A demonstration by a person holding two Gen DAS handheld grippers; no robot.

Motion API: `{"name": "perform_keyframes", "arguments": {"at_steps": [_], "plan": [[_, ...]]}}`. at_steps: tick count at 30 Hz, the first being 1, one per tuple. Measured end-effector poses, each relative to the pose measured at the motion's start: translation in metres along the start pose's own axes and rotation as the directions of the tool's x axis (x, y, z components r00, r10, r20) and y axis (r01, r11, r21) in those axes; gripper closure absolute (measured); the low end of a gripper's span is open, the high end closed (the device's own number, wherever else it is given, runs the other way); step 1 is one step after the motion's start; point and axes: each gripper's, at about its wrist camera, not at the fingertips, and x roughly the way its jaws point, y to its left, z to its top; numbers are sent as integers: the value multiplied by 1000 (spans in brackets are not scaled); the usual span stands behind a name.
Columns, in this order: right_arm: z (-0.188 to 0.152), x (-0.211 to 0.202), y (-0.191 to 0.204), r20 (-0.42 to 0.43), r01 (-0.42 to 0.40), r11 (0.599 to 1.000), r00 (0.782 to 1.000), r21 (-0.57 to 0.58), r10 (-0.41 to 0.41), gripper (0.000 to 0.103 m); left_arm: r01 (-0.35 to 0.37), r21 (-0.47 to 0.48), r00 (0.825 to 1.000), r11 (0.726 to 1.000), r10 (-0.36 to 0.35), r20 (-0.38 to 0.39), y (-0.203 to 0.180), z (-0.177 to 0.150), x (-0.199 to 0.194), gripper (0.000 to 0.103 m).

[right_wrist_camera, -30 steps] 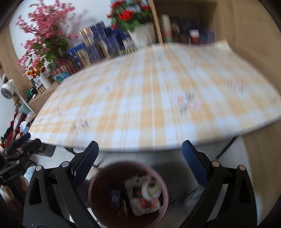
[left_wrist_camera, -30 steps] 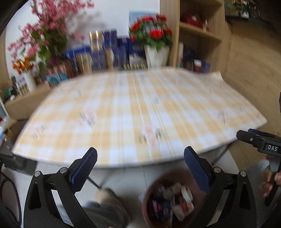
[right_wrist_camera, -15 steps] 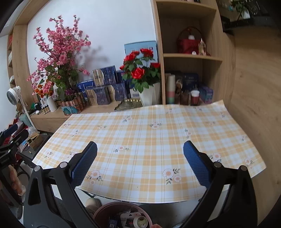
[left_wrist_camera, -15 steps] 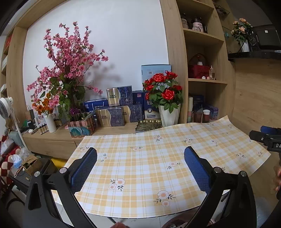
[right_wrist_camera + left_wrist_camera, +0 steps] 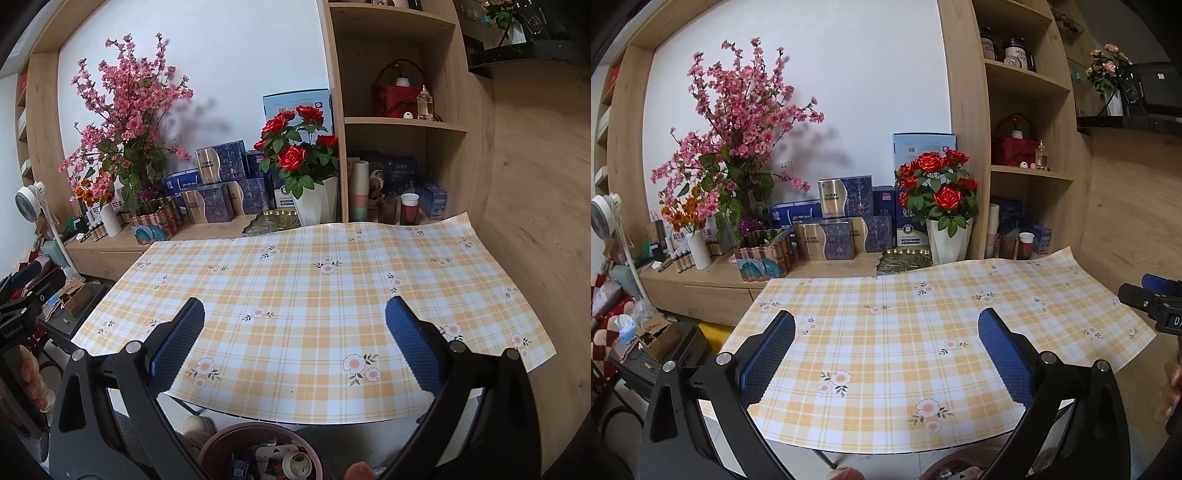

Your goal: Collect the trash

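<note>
Two grippers, left (image 5: 886,341) and right (image 5: 294,330), held above near edge of table (image 5: 317,295), fingers wide apart and empty; trash (image 5: 291,461) already in brown bin (image 5: 221,448) on floor below near edge, none visible on checked cloth. Risk if task judged unfinished: further reach toward far side could knock rose vase (image 5: 319,205), cups (image 5: 408,208) or boxes (image 5: 218,192) crowded at far edge, or snag and drag loose cloth overhanging at right. Room: wooden shelving at right, white wall, pink blossom arrangement (image 5: 125,110) at far left, fan (image 5: 29,197) and clutter at left.
</note>
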Motion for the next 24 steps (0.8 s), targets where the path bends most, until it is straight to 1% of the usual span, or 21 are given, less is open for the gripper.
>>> {"name": "perform_keyframes", "arguments": {"at_steps": [5, 16, 24], "plan": [[2, -2, 0, 8, 4, 1000, 1000, -1, -4, 6, 11, -12, 1000, 1000, -11, -13, 0, 1, 2, 6], [3, -6, 8, 7, -10, 1000, 1000, -6, 10, 6, 16, 5, 1000, 1000, -16, 2, -7, 0, -5, 6], [4, -7, 12, 7, -8, 1000, 1000, -9, 8, 6, 13, -6, 1000, 1000, -13, 2, -3, -1, -7, 6]]}}
